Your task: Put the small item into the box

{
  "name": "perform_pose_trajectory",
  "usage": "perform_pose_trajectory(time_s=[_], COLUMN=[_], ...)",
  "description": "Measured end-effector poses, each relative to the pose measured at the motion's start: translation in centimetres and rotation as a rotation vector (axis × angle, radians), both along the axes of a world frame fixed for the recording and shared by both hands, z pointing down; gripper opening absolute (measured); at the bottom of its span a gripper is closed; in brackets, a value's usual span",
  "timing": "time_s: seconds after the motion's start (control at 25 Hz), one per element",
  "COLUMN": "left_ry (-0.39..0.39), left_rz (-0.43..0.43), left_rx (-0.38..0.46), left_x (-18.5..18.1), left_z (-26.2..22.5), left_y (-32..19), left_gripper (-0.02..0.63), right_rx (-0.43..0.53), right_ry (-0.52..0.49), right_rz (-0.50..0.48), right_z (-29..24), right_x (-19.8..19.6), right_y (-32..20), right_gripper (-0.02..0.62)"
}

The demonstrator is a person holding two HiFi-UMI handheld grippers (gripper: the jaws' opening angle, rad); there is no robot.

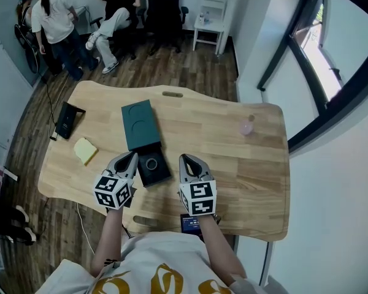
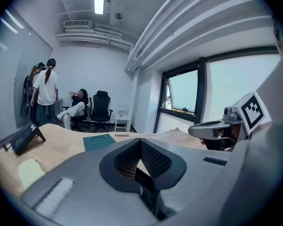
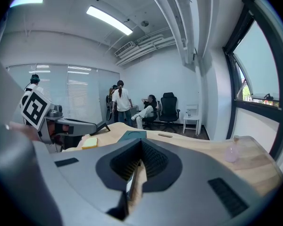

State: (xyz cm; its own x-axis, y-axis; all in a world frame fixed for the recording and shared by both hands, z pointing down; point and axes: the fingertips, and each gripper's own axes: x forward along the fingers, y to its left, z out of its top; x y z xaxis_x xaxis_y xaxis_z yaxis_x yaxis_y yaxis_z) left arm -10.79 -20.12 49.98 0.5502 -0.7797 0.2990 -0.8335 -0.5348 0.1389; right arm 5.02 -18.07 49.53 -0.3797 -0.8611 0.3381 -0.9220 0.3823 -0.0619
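Note:
A black box tray (image 1: 153,166) with a round ring-shaped piece (image 1: 151,163) in it lies at the table's near middle. Its dark green lid (image 1: 139,124) (image 2: 98,141) (image 3: 131,135) rests just behind it. A small pale pink item (image 1: 246,127) (image 3: 231,153) stands far right on the table. My left gripper (image 1: 129,159) (image 2: 140,144) hovers at the tray's left edge, shut and holding nothing. My right gripper (image 1: 187,161) (image 3: 141,146) hangs right of the tray, also shut and holding nothing.
A yellow notepad (image 1: 84,150) (image 3: 90,142) and a black stand (image 1: 68,120) (image 2: 25,138) sit at the table's left. People and office chairs (image 1: 165,8) are beyond the far edge. A window wall (image 1: 331,72) runs along the right.

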Motion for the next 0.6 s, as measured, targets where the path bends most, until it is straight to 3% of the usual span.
perform_pose_trajectory(time_s=[0.6], left_ry=[-0.009], left_rz=[0.003], left_rx=[-0.021], left_x=[-0.4], left_z=[1.0], left_y=[-0.9], left_gripper=[0.003], right_rx=[-0.024], right_ry=[0.036], right_rz=[0.003], right_z=[1.1], right_x=[-0.2], right_y=[-0.6], right_gripper=[0.000])
